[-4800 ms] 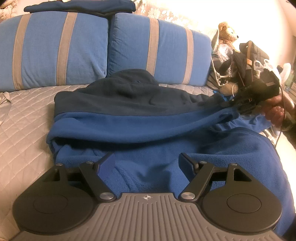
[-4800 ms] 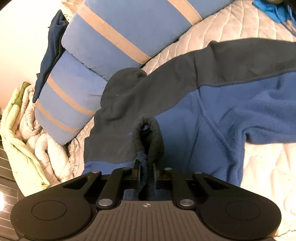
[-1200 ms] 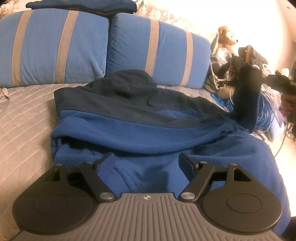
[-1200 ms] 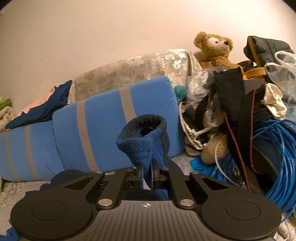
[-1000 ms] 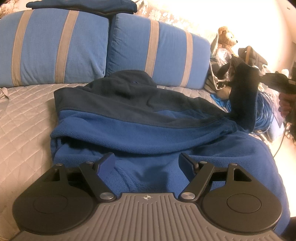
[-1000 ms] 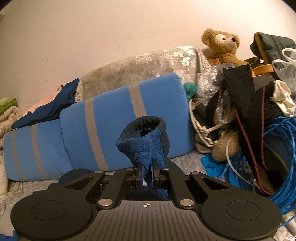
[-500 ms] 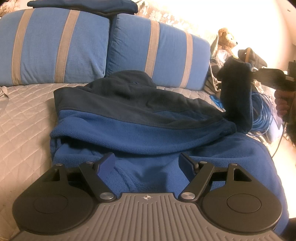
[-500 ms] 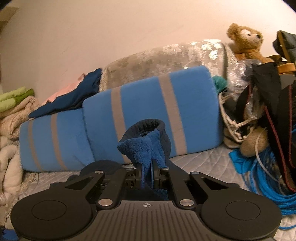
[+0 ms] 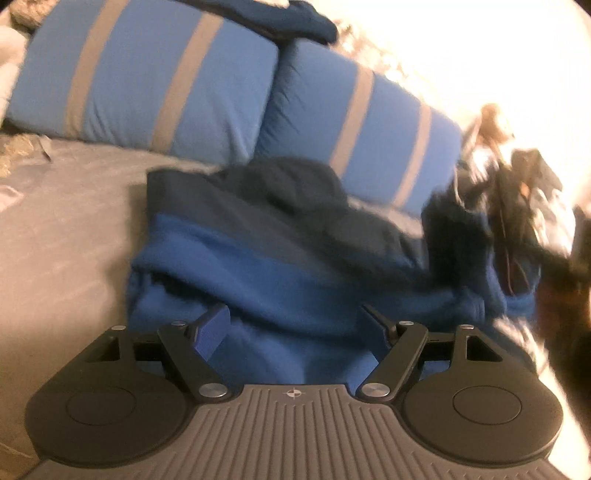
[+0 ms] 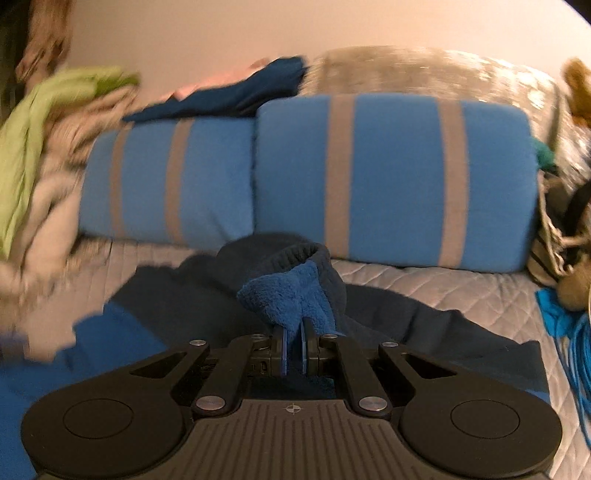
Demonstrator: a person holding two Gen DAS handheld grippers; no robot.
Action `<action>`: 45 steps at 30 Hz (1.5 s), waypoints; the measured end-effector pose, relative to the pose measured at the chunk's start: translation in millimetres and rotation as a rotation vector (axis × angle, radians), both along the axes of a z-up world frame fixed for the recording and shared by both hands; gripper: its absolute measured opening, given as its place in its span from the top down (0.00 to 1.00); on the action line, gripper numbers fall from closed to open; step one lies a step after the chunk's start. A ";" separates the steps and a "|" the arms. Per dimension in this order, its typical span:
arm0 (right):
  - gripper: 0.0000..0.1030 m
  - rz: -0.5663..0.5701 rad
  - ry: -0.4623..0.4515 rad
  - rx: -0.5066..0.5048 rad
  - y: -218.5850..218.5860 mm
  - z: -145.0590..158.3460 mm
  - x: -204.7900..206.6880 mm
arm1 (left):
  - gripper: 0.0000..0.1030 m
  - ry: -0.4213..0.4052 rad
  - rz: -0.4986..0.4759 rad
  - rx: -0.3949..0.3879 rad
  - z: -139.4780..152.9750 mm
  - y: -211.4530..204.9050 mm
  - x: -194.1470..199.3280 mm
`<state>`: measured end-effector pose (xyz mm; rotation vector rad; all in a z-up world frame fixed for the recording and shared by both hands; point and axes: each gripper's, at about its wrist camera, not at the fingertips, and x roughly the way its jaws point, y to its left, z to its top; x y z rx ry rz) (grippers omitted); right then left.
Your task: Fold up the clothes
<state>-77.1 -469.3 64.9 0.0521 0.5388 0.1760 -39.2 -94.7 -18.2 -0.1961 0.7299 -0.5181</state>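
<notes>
Two views, both motion-blurred. Left wrist view: left tongs [image 9: 293, 325] spread wide, nothing between the fingers [image 9: 212, 326]; they sit low in the frame over the blue lower part of the fleece [image 9: 280, 280]. Fleece lies on the quilted bed [image 9: 66, 236], centre of frame, dark navy upper panel and hood toward the two striped cushions [image 9: 207, 92] at top. A dark garment [image 9: 295, 22] lies on top of the cushions, upper centre. At right centre a dark sleeve [image 9: 458, 236] stands raised off the fleece body. Clutter at far right is too blurred to sort out.

Right wrist view: right tongs [image 10: 293, 349] clenched on the cuff [image 10: 295, 288] of the sleeve, centre of frame; blue fleece lining bunches up above the pads, with the dark ribbed cuff edge curling behind it. Below and behind the cuff the navy part of the fleece spreads across the bed, blue part at lower left. Striped cushions fill the middle band. A silver patterned bolster [image 10: 424, 74] lies behind them, upper right. Green and cream bedding [image 10: 44, 155] is piled at left edge. Blue cable [image 10: 576, 339] coils at right edge; a teddy bear [image 10: 578, 88] shows in part at upper right.
</notes>
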 end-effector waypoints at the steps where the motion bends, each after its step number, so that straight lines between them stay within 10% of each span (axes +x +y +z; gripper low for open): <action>1: 0.91 0.015 0.004 -0.026 6.4 -2.4 -0.4 | 0.27 0.003 -0.010 -0.025 7.5 -2.2 4.5; 8: 0.91 0.078 0.006 -0.174 38.2 -10.9 -8.3 | 0.22 0.269 -0.122 -0.279 24.5 -47.0 62.4; 19: 0.91 0.084 -0.024 -0.387 69.5 -21.1 -12.4 | 0.22 0.786 -0.162 -0.581 -66.6 -149.6 139.3; 27: 0.91 0.148 -0.092 -0.666 106.0 -39.2 -23.1 | 0.28 0.854 -0.057 -0.552 -79.2 -170.9 151.6; 36: 0.90 0.276 -0.175 -0.961 140.4 -65.9 -38.3 | 0.79 0.800 -0.007 -0.494 -69.9 -162.9 160.2; 45: 0.47 0.280 -0.248 -0.716 114.6 -37.7 -45.5 | 0.84 0.544 -0.176 -0.441 -37.0 -164.4 154.0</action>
